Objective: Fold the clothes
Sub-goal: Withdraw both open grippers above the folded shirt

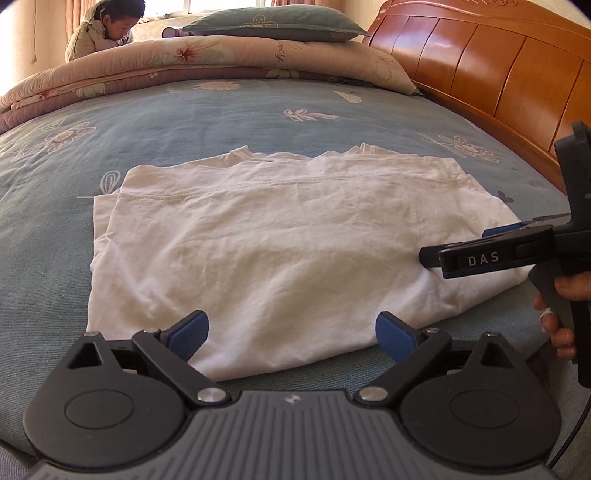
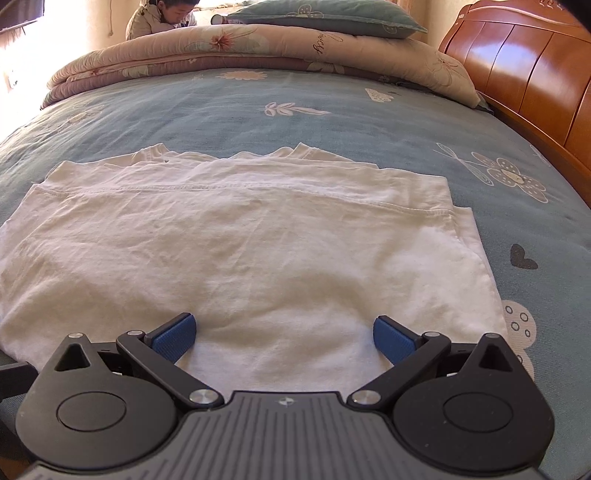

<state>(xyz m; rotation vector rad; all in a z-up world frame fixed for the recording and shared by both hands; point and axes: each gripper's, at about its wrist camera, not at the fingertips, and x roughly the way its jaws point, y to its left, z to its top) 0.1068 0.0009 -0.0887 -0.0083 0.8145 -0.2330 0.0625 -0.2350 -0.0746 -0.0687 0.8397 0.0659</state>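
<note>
The white shirt [image 2: 236, 258] lay flat on the bed [image 1: 221, 110], already doubled over: a stitched hem ran across its far part, and the neck and shoulder parts showed from under it at 12 o'clock. Whether another fold was to come, or this was the finished shape, the pictures did not settle.

The left hand-held gripper [image 1: 291, 330] stood at the near edge of the shirt, at 6 o'clock, with its blue pads [image 1: 192, 328] spread wide apart and nothing between them; the cloth lay under the gap. The right hand-held gripper [image 2: 284, 336] was spread wide in the same way, also holding nothing, low over the near part of the shirt. In the left view it came in from 3 o'clock, side on, with its tip over the right edge of the cloth, and a hand [image 1: 561, 321] held its handle.

The shirt looked like thin cotton: light, soft and limp, with many small wrinkles. I judge that it would sag and drag if lifted by one point, and that the layers could slide on each other. A good hold would be at the two near corners or on the side edges, pinching all layers together, not the top one only.

A folded quilt [image 2: 240, 48] and a pillow [image 2: 325, 16] lay at 12 o'clock, a wooden headboard [image 2: 524, 62] at 2 o'clock, and a person [image 1: 107, 29] sat behind the bed at 11 o'clock
</note>
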